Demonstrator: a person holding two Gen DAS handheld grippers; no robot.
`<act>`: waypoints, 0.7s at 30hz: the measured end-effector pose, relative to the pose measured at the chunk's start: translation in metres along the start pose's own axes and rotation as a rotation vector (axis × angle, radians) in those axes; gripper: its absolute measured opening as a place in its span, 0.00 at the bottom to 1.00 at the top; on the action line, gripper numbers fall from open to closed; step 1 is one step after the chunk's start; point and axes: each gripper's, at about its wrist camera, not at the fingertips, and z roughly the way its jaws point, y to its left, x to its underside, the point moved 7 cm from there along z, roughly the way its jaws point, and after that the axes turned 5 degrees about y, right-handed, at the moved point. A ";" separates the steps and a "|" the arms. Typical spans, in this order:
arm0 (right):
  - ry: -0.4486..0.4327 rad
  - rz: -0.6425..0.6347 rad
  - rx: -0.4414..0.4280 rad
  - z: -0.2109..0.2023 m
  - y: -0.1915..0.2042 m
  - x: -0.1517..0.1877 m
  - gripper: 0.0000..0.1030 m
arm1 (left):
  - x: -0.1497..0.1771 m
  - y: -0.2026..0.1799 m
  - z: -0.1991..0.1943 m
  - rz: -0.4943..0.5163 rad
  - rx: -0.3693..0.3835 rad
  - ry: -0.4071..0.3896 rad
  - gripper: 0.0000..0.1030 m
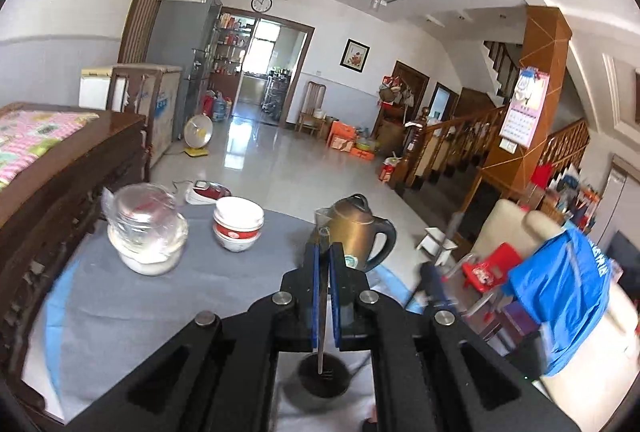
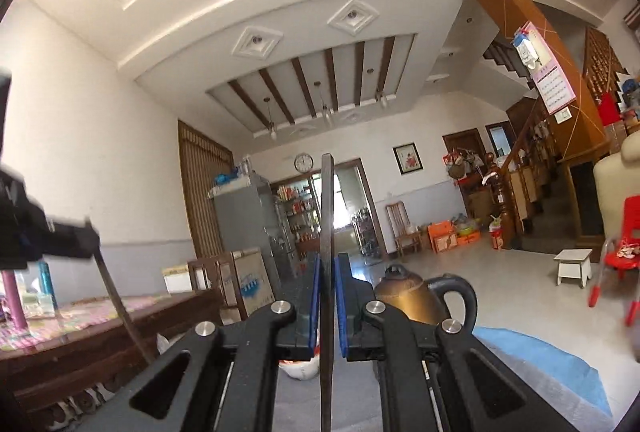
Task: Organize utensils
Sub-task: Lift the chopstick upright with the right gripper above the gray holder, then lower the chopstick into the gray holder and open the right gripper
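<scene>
My left gripper [image 1: 323,252] is shut on a thin metal fork [image 1: 321,312]. The fork hangs with its tines down over a dark round holder [image 1: 323,376] on the grey-clothed table [image 1: 132,308]. My right gripper [image 2: 327,264] is shut on a flat metal utensil handle [image 2: 327,208] that stands upright between the blue pads; its working end is hidden below the frame. The left gripper [image 2: 86,236] with its fork [image 2: 120,300] also shows blurred at the left of the right wrist view.
On the table stand a glass jar on a white bowl [image 1: 146,232], stacked red-and-white bowls [image 1: 238,224] and a bronze electric kettle [image 1: 360,232]. A dark wooden bench [image 1: 60,168] borders the left. A cream sofa with blue cloth [image 1: 560,296] lies right.
</scene>
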 end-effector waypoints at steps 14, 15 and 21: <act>0.250 -0.036 -0.042 0.010 -0.013 0.071 0.08 | 0.078 0.022 0.076 -0.044 -0.051 0.229 0.05; 0.268 -0.024 -0.046 0.008 -0.017 0.073 0.09 | 0.082 0.023 0.076 -0.040 -0.055 0.242 0.05; 0.428 0.069 -0.075 -0.007 -0.034 0.089 0.28 | 0.098 0.043 0.062 -0.038 -0.090 0.272 0.41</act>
